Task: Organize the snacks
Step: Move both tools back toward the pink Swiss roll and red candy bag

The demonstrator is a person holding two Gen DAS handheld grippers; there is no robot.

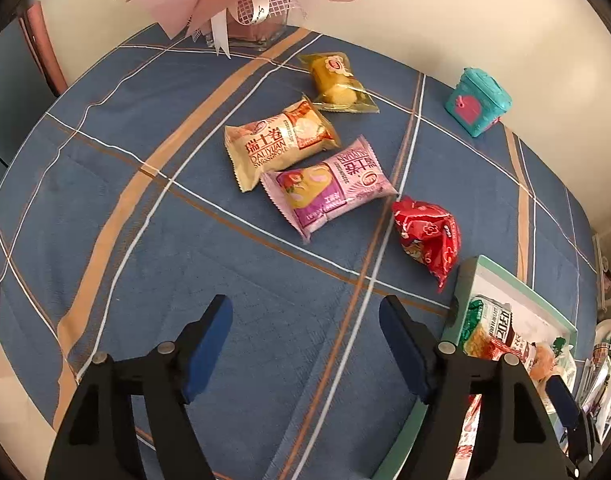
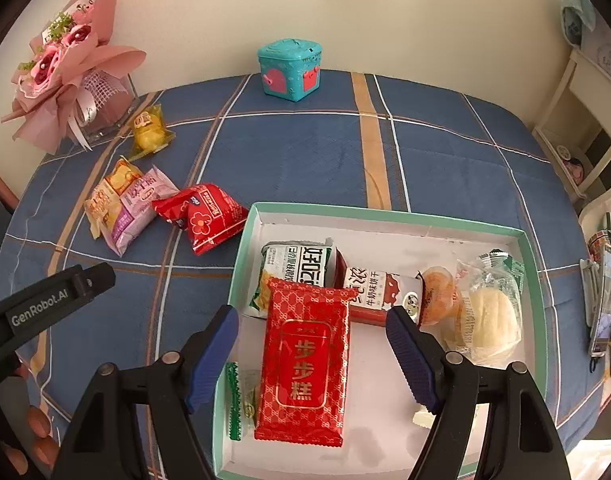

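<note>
Teal box (image 2: 290, 70) behind scattered snacks (image 2: 209, 218)

Looked like a home, prob. dining rm: plaid tablecloth (image 2: 305, 152), pink bouquet (image 2: 65, 64) in vase, teal box (image 2: 290, 70), cream shelf (image 2: 585, 120) by wall.

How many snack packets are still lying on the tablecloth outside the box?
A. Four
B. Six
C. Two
A: the yellow cake packet, the cream Swiss-roll packet, the pink Swiss-roll packet and the red packet lie on the tablecloth, all outside the box.
</note>
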